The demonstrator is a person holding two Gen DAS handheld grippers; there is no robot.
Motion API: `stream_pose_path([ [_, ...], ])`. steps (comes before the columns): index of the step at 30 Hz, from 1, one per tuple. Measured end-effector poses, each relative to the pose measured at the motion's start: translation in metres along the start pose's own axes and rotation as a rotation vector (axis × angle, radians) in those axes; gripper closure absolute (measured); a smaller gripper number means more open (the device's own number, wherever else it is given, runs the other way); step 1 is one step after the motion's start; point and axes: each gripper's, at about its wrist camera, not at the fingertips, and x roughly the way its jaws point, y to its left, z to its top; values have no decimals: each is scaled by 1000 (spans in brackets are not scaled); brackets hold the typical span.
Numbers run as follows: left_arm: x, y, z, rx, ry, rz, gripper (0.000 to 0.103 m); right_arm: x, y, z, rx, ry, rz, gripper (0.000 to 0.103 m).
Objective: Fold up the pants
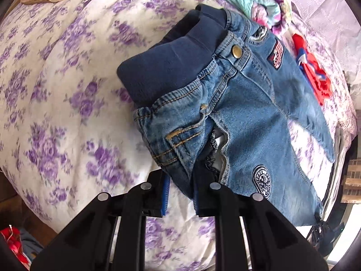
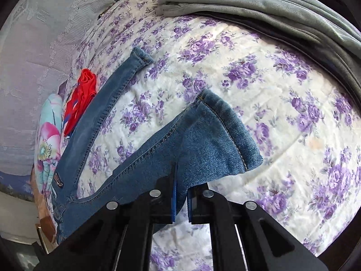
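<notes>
A small pair of blue jeans [image 1: 246, 113] with a dark knit waistband [image 1: 171, 63], a brass snap and sewn patches lies on a floral bedspread [image 1: 56, 90]. My left gripper [image 1: 180, 194] is shut on the denim at the hip edge near the waistband. In the right wrist view the two legs stretch away: the far leg [image 2: 99, 115] lies flat, and the near leg's cuff end [image 2: 216, 140] is pinched between the blue pads of my right gripper [image 2: 181, 201], which is shut on it.
A folded grey blanket [image 2: 270, 11] lies at the far end of the bed. A red garment [image 2: 79, 99] and a pastel flowered quilt [image 2: 48, 144] sit beside the jeans. A lace curtain [image 2: 33, 67] hangs past the bed's edge.
</notes>
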Motion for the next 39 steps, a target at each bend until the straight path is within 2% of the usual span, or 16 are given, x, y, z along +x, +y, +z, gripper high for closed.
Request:
stream_pose_path([
  [2, 23, 1, -1, 5, 30, 33, 87, 32, -6, -5, -13, 83, -71, 88],
  [4, 32, -3, 4, 13, 49, 51, 86, 29, -3, -6, -21, 61, -80, 85],
  [5, 27, -6, 5, 24, 46, 56, 84, 27, 2, -5, -46, 86, -92, 70],
  [7, 7, -12, 4, 80, 20, 76, 69, 11, 10, -4, -96, 83, -125, 57],
  [8, -3, -13, 1, 102, 10, 113, 49, -1, 14, -2, -127, 67, -151, 56],
  [9, -15, -11, -2, 120, -7, 140, 40, -11, 16, 0, -158, 53, -174, 56],
  [12, -50, -10, -6, 160, -66, 222, 42, -44, 25, 11, -241, -42, -313, 43],
  [14, -72, -18, 4, 177, -145, 240, 42, -60, 36, 22, -293, -104, -329, 41],
  [19, -91, -57, 69, 226, -257, 150, 39, -46, 98, 52, -376, -119, -164, 39],
  [21, -81, -83, 107, 248, -248, 66, 39, -27, 137, 54, -436, -91, -110, 39],
  [24, -35, -121, 141, 298, -172, 23, 39, 4, 197, 47, -577, -57, -64, 39],
  [27, 29, -138, 170, 374, -111, 155, 41, 35, 241, 38, -707, 13, -23, 39],
  [29, 66, -135, 184, 380, -45, 168, 39, 54, 272, 32, -828, 72, 42, 39],
  [33, 66, -152, 177, 439, -69, 241, 38, 96, 352, 17, -1172, 197, 144, 31],
  [35, 66, -150, 178, 442, -59, 218, 38, 120, 388, 17, -1275, 251, 189, 27],
  [39, 64, -146, 183, 413, -22, 178, 38, 178, 440, 22, -1403, 295, 136, 27],
])
